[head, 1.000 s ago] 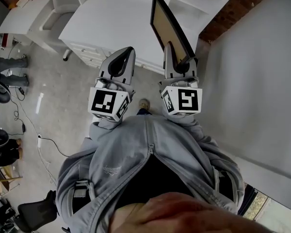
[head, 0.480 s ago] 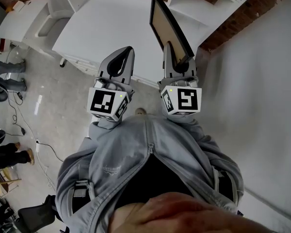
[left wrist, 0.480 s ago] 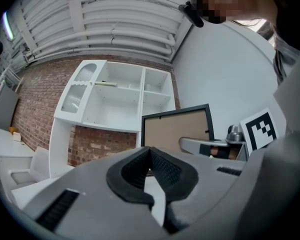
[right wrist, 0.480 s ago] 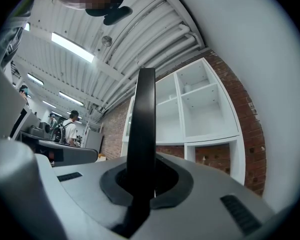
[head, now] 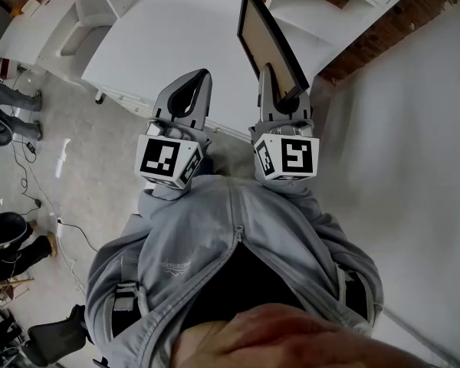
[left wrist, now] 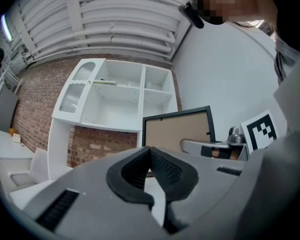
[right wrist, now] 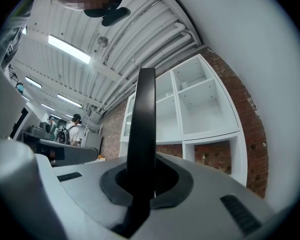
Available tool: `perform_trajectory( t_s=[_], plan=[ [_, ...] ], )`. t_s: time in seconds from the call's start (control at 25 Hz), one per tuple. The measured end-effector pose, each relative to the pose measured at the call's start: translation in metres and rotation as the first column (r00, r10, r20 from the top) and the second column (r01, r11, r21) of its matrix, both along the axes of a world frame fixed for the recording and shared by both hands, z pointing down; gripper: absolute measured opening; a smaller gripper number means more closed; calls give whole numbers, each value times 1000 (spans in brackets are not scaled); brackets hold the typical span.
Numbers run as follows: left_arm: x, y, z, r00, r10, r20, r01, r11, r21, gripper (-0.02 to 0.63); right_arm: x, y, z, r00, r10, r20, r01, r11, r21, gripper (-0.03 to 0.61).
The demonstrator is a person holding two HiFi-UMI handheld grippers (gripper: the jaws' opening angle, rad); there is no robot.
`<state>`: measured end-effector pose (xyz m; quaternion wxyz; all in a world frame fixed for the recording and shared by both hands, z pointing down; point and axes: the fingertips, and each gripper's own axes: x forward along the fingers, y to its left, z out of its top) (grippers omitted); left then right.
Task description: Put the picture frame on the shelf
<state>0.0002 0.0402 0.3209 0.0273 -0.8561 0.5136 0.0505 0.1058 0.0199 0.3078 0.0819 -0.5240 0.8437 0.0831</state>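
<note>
The picture frame's (head: 264,41) bottom edge is buried between the right gripper's (head: 282,92) jaws, and its front face is turned away in every view. Behind the frame, the shelf (head: 314,10) is cut by the head view's top edge. Far left of the frame, a person (head: 8,240) is cropped.

Picture frame (head: 267,44) — black rim, brown back — upright, near white shelf (left wrist: 117,98)
</note>
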Motion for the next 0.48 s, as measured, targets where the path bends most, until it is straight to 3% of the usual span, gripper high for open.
perform_trajectory(
  t_s=[0.48],
  plan=[
    [12, -88, -6, 997, 76, -12, -77, 997, -8, 8, 10, -73, -5, 998, 65, -19, -65, 998, -11, 34]
  ],
)
